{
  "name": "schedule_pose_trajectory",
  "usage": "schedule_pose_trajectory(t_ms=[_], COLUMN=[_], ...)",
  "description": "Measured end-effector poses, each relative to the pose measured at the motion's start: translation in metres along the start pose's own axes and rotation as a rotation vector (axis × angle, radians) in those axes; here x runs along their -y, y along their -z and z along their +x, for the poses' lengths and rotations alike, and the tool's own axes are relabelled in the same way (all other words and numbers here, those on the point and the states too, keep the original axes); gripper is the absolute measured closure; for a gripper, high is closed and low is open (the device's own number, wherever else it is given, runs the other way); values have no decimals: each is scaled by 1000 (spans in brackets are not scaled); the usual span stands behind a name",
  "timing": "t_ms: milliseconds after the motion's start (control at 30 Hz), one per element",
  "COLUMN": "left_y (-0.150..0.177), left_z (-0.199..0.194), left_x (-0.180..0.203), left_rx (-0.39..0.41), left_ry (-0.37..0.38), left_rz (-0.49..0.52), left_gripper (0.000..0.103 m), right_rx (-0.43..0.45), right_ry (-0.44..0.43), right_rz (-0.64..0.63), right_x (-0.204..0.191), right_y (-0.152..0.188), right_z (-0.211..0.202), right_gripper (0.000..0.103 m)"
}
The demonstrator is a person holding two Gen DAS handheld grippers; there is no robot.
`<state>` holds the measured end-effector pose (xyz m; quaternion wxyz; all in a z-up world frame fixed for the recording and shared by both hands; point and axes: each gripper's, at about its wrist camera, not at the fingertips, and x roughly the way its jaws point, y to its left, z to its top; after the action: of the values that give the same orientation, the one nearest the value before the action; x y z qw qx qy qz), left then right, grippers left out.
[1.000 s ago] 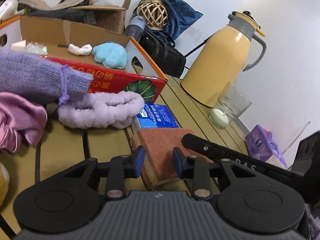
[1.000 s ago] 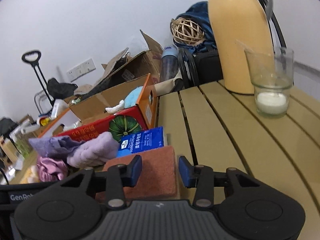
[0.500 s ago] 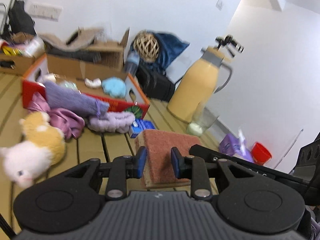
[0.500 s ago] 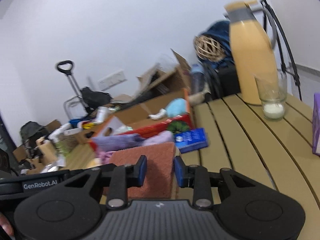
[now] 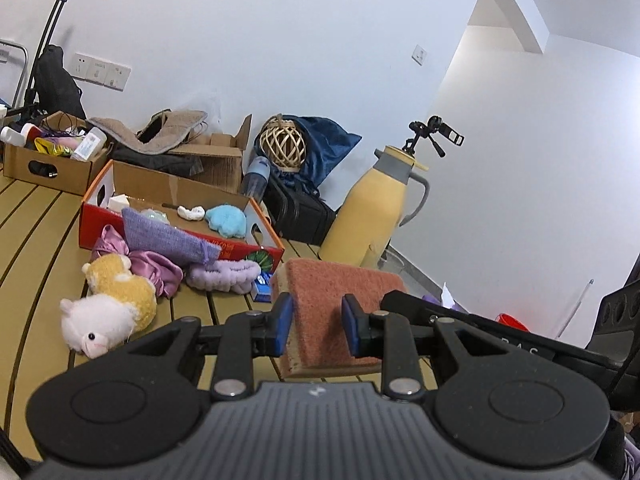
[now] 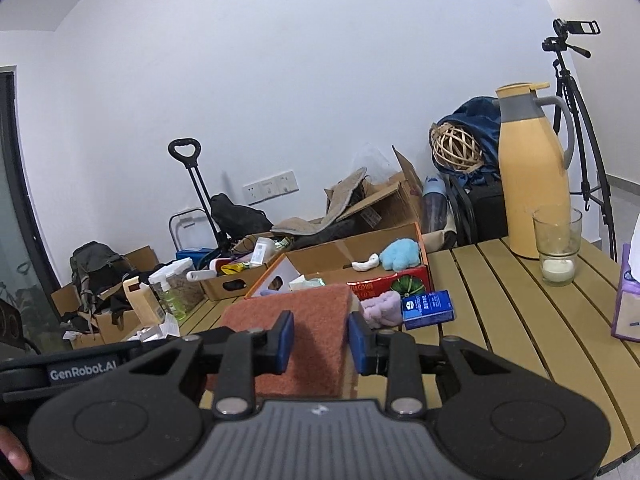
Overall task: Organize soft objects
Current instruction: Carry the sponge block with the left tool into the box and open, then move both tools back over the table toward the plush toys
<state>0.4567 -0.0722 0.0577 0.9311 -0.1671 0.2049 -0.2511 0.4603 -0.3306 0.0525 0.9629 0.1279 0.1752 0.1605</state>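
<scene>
A slatted yellow-tan table fills the lower scene, with a white wall behind it. At its far side stands a tall yellow thermos jug with a grey collar; just in front of the jug is a clear glass with white matter at the bottom. Left of these lies an open red and orange cardboard box. Inside the box are a light blue plush piece and a small white object.

Against the front of the box rest a purple knitted pouch, a pink satin cloth, a lilac fluffy headband and a small blue packet. Near these, on the table, lies a yellow and white plush toy.

The sponge, yellow with a reddish-brown scouring top, is held above the table's near part between both tongs. The left gripper has its blue pads narrowly set and pressed on one end of the sponge. The right gripper has just been closing, and its blue pads press on the other end.
</scene>
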Motion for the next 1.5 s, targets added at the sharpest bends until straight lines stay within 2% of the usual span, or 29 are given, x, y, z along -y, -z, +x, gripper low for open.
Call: schedule_pose_trajectory(t_ms=[133, 233, 400, 533, 700, 767, 900, 1067, 1167, 1267, 1333, 1433, 1500], left_y=[-16, -46, -97, -121, -115, -106, -91, -80, -91, -109, -125, -137, -138], left_z=[22, 57, 144, 215, 284, 304, 323, 325, 304, 267, 228, 171, 133], left_x=[-7, -21, -59, -95, -129, -139, -141, -135, -125, -109, -98, -82, -74], left_rx=[15, 23, -22, -101, -207, -246, -292, -299, -272, -218, -164, -86, -47], left_ry=[-7, -5, -22, -42, -84, -101, -133, -119, -91, -70, -67, -114, -154], left_rz=[5, 0, -43, -105, -134, -146, -102, -65, -38, 10, 51, 154, 225], left_gripper=[76, 76, 76, 76, 76, 76, 76, 73, 71, 70, 66, 59, 55], right_rx=[9, 19, -29, -100, -189, -221, -260, -262, -244, -195, -145, -79, -40], right_ry=[12, 13, -5, 37, 116, 138, 181, 232, 227, 219, 207, 180, 168], right_rz=[-17, -29, 47, 66, 31, 23, -20, -106, -137, -154, -166, -182, -217], right_x=[3, 10, 41, 70, 97, 105, 111, 102, 92, 79, 68, 49, 36], right_y=[-15, -40, -92, -110, -102, -92, -76, -68, -77, -98, -113, -133, -137], right_z=[23, 56, 145, 226, 304, 324, 343, 339, 322, 293, 262, 212, 178], right_gripper=[74, 74, 76, 76, 75, 75, 73, 72, 72, 72, 71, 62, 51])
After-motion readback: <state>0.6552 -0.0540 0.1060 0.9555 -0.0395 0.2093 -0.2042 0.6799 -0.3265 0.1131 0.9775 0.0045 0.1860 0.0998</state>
